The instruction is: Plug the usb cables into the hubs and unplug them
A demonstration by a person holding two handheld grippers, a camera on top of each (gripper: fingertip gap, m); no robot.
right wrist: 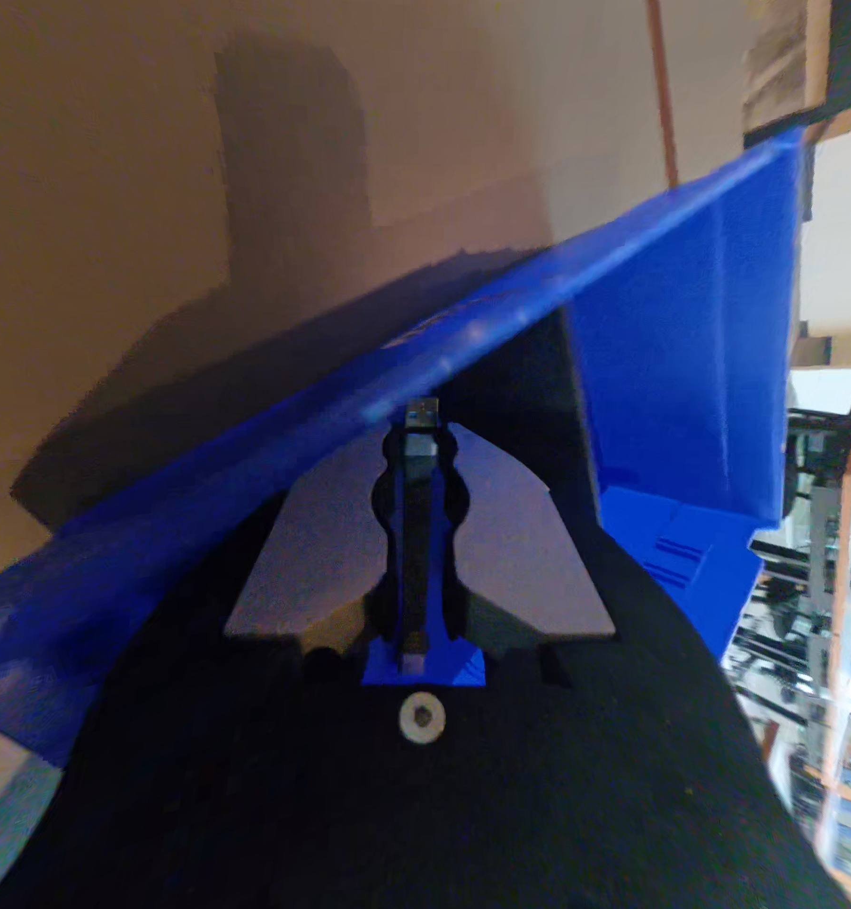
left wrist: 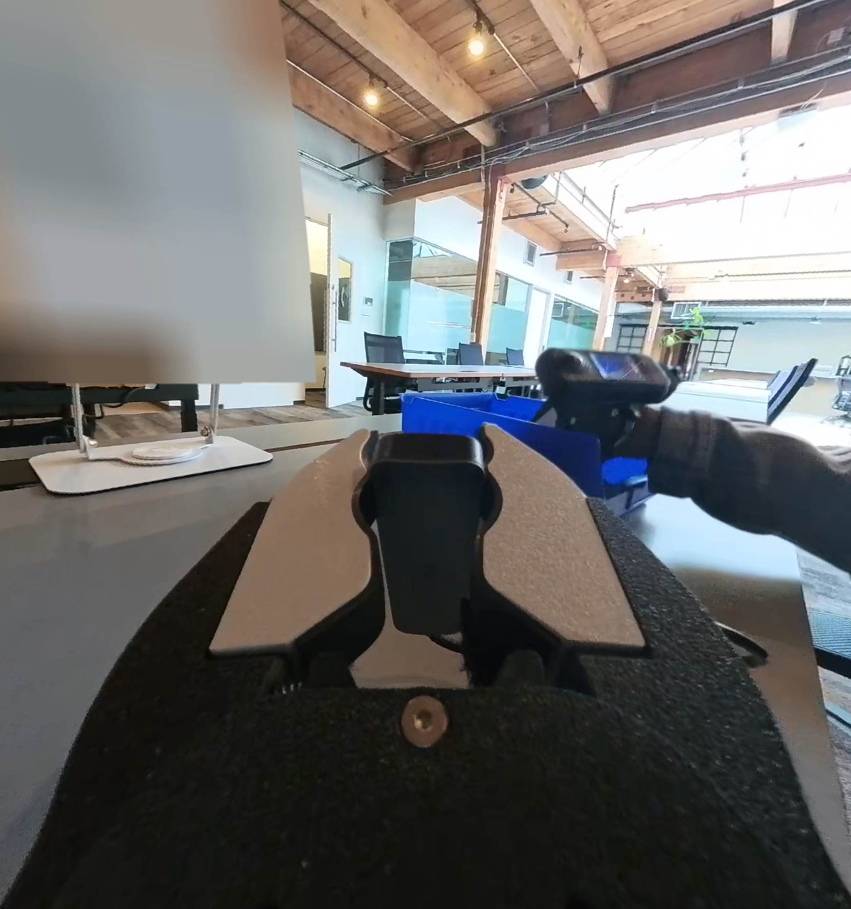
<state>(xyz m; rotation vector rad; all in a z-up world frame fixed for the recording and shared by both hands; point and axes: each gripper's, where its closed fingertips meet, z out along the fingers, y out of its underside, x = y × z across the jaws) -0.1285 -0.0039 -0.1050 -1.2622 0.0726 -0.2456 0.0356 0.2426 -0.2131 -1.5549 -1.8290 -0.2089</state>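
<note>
Two claws are at work over a dark grey worktop (left wrist: 118, 541). A blue plastic bin (left wrist: 468, 418) with thin flat walls stands near the far edge, just beyond the left claw (left wrist: 426, 442). Towards the far left corner sits a flat white stand base (left wrist: 227, 457) with two thin metal posts rising from it. Across the room are wooden desks (left wrist: 413, 369) with black chairs, glass partitions and a timber-beam ceiling with bulb lamps.

The left claw is clenched on a hub (left wrist: 426, 531), a smooth matte black block with rounded corners, wider at its far end. Its fingers (left wrist: 305, 541) are pale grey with a fine grainy finish, set in a rough black body with one metal screw.

The right claw (right wrist: 421, 433) hangs at the bin, with the person's brown sleeve (left wrist: 738, 482) stretching in from the worktop's right edge. It is clamped on a USB cable (right wrist: 416, 531): a dark strip running up between the scalloped black pads, ending in a silver plug (right wrist: 421, 410) with a blue insert that pokes past the tips. The plug lies in front of the bin's blue rim (right wrist: 463, 339); motion blur hides whether they touch. The bin's ribbed floor (right wrist: 674, 556) shows to the right.
</note>
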